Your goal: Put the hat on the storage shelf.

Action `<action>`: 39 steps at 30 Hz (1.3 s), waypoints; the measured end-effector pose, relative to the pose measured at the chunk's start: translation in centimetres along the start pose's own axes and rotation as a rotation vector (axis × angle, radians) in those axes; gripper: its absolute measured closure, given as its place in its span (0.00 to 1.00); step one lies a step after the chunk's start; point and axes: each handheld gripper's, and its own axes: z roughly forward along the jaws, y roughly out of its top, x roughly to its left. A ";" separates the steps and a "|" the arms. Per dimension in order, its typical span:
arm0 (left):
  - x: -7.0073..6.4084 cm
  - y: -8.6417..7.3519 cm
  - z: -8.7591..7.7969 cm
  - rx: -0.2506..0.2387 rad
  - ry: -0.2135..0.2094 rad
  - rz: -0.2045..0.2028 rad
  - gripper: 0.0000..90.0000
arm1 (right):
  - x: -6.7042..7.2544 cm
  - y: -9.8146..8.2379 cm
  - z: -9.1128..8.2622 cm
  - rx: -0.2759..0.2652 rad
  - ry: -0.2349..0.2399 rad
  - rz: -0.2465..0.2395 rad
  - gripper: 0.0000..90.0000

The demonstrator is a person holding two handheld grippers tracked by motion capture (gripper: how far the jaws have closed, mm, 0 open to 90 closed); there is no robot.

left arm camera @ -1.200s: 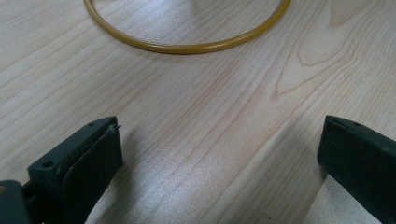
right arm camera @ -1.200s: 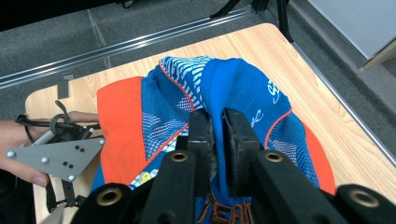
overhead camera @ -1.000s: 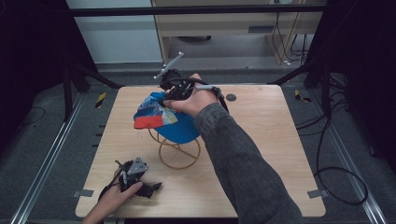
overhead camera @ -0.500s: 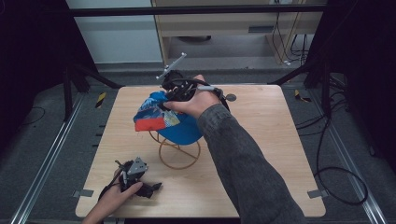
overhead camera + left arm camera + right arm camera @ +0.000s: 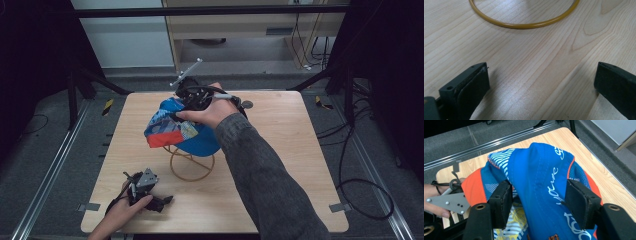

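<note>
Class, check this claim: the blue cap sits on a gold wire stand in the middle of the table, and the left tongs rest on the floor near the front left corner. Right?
One thing is wrong. The left tongs rest on the table, not the floor, as the high view shows. The cap does sit on the gold stand.

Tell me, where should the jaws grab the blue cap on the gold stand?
Probably the raised fold of blue cloth on the cap's crown, coming from above. In the right gripper view that ridge stands up between the right gripper's jaws, which have just been opening around it. The rest drapes loosely over the wire stand, so the ridge is likely easiest to pinch.
</note>
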 end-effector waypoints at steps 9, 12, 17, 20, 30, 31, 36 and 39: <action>0.0 0.0 0.0 0.000 0.000 -0.002 0.00 | 0.2 -0.3 -0.3 0.005 -0.002 -0.001 0.36; 0.0 0.0 0.0 0.000 0.000 -0.002 0.00 | 0.4 -0.3 -0.4 0.006 -0.003 -0.003 0.33; 0.0 0.0 0.0 0.000 0.000 -0.002 0.00 | 0.3 -0.5 -0.3 0.010 -0.001 0.007 0.29; 0.0 0.0 0.0 0.000 0.000 -0.002 0.00 | 0.3 -0.6 -0.3 0.013 0.001 0.007 0.28; 0.0 0.0 0.0 0.001 -0.002 0.000 0.00 | 0.4 -0.6 -0.4 0.005 -0.003 0.010 0.25; 0.0 0.0 0.0 0.001 -0.002 0.000 0.00 | 0.4 -0.6 -0.4 0.005 -0.003 0.010 0.25; 0.0 0.0 0.0 0.001 -0.001 -0.001 0.00 | 0.5 -0.7 -0.7 0.001 -0.003 0.008 0.24; 0.0 0.0 0.0 0.000 -0.001 0.000 0.00 | 0.5 -0.7 -0.9 -0.004 -0.005 0.008 0.23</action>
